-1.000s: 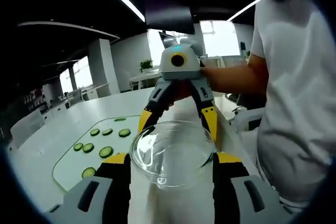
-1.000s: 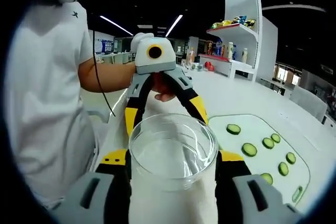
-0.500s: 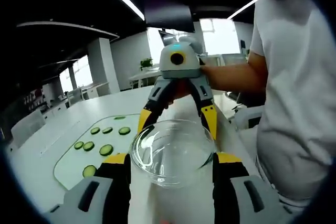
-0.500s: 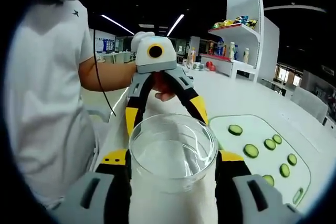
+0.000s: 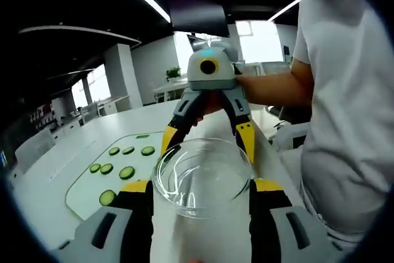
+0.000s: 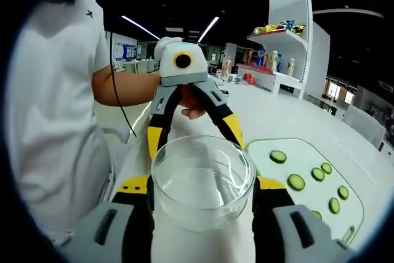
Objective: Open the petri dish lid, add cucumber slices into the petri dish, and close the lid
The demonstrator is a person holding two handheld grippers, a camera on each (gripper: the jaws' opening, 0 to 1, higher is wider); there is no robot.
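Observation:
A clear glass petri dish (image 5: 200, 180) is held in the air above the white table, clamped from two sides. My left gripper (image 5: 202, 188) is shut on it, its yellow-black jaws pressing both edges. Facing it, my right gripper (image 5: 208, 137) reaches the dish's far rim with its yellow fingers. In the right gripper view the same dish (image 6: 203, 183) sits between my right gripper (image 6: 203, 188), shut on it, and the left gripper (image 6: 194, 130) opposite. Cucumber slices (image 5: 126, 172) (image 6: 296, 182) lie on a white mat beside it. I cannot tell lid from base.
The white mat (image 5: 86, 192) (image 6: 289, 155) with green edging lies flat on the long white table. A person in a white shirt (image 5: 345, 90) (image 6: 55, 103) stands close behind the grippers. A white shelf with bottles (image 6: 286, 35) stands further back.
Both views have drifted slightly with the hands. The dish stays clamped between the two grippers; nothing was let go or picked up.

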